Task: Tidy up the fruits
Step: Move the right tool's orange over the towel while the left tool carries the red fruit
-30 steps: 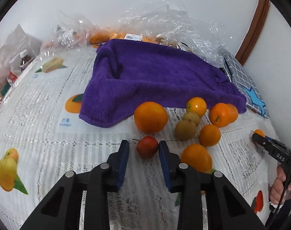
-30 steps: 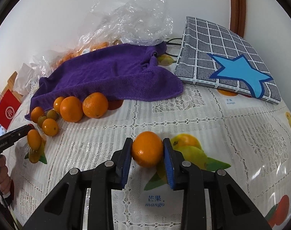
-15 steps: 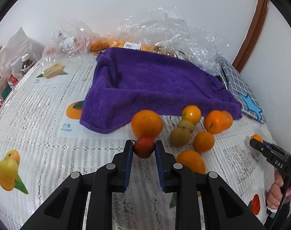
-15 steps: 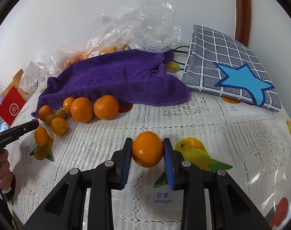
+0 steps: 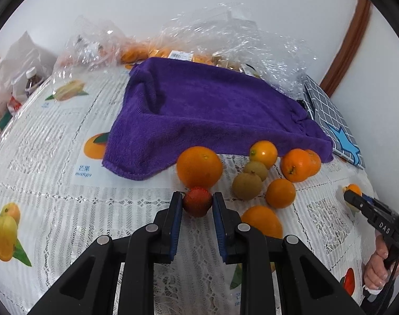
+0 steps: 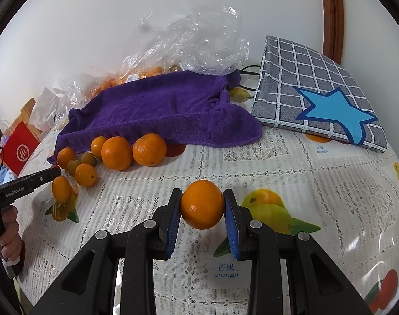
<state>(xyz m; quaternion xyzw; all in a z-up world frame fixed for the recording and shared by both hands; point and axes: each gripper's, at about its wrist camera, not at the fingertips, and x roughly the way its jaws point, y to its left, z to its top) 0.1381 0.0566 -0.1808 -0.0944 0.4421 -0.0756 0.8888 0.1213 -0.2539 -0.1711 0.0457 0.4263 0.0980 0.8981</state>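
My left gripper (image 5: 197, 202) is shut on a small red fruit (image 5: 197, 201), just in front of a large orange (image 5: 199, 167). Several oranges (image 5: 280, 193) and two brownish-green fruits (image 5: 247, 185) lie to its right, along the edge of a purple towel (image 5: 212, 107). My right gripper (image 6: 202, 204) is shut on an orange (image 6: 202, 204) and holds it above the lace tablecloth (image 6: 330, 197). The fruit cluster (image 6: 116, 152) lies at the left in the right wrist view, with the left gripper (image 6: 51, 174) beside it. The right gripper (image 5: 354, 197) shows at the right edge of the left wrist view.
Clear plastic bags (image 5: 220, 34) with more oranges lie behind the towel. A grey checked book with a blue star (image 6: 317, 94) lies at the far right. A bottle and bags (image 5: 23, 78) stand at the far left. A red bag (image 6: 20, 152) is beyond the table edge.
My left gripper moved forward around the small red fruit and closed on it. My right gripper has lifted the orange a little and kept its grip.
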